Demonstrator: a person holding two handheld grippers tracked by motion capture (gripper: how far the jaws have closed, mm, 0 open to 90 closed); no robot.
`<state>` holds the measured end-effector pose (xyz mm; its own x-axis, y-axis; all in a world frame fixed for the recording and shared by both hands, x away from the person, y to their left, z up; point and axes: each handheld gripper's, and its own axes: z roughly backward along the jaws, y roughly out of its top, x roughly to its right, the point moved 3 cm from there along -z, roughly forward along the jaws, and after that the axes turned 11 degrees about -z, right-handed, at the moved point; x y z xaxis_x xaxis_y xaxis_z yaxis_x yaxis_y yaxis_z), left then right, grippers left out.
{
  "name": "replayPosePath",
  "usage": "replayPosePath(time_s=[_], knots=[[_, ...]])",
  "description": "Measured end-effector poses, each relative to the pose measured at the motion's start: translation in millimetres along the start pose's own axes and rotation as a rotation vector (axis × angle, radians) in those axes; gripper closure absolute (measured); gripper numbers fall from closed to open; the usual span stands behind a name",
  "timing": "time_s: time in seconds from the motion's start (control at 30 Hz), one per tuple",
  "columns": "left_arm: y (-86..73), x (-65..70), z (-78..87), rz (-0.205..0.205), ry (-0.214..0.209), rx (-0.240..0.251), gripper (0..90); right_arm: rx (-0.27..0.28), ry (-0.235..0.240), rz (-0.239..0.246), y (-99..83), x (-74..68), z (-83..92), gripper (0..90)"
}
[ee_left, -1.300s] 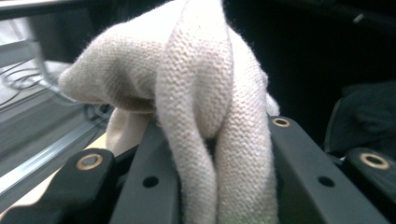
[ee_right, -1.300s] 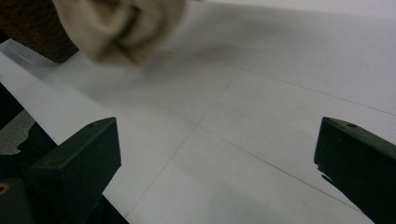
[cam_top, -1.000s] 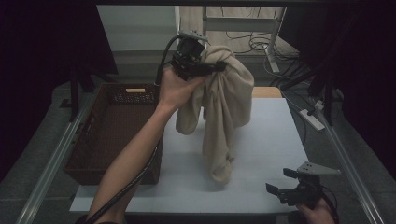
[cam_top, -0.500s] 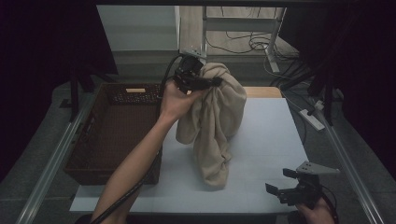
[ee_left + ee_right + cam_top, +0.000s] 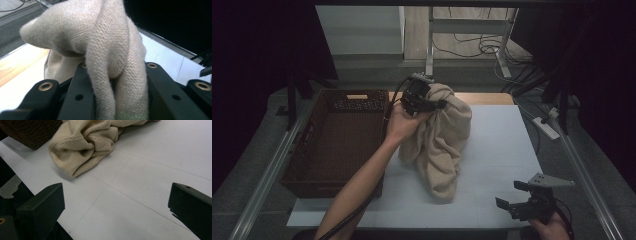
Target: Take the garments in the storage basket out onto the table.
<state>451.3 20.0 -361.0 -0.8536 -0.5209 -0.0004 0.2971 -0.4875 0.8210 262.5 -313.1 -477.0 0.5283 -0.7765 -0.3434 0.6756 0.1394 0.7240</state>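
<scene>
The cloth is being held pinched in the left gripper near the table's far edge, its lower end resting there, while the right gripper is being kept open at the near right corner, probably for catching a free corner next.

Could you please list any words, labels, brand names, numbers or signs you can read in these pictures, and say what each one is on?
None can be read: the beige cloth, the woven brown basket and the white table carry no visible writing. A pale tag on the basket's far rim looks blank or too small.
</scene>
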Motion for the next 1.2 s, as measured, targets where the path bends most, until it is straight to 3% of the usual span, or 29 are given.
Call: replayPosePath(time_s=[0.57,0.63,0.77,1.0,1.2], knots=[[-44.7,4.6,-40.4,0.012,-0.04,-0.049,70.6,-0.012,-0.011,0.0,0.0,0.0,-1.6,1.0],[-48.8,6.4,-46.1,0.03,-0.038,-0.064,70.0,-0.013,-0.011,0.002,0.0,0.0,-1.7,1.0],[-58.1,11.2,-57.7,0.019,-0.009,-0.106,68.9,-0.015,-0.013,0.001,0.0,0.1,-1.9,1.0],[-75.3,14.9,-75.2,0.056,-0.027,-0.134,64.1,-0.019,-0.014,-0.003,0.0,0.4,-2.1,1.0],[-88.1,17.5,-86.8,0.053,-0.009,-0.173,56.5,-0.021,-0.017,-0.002,-0.1,0.2,-2.3,1.0]])
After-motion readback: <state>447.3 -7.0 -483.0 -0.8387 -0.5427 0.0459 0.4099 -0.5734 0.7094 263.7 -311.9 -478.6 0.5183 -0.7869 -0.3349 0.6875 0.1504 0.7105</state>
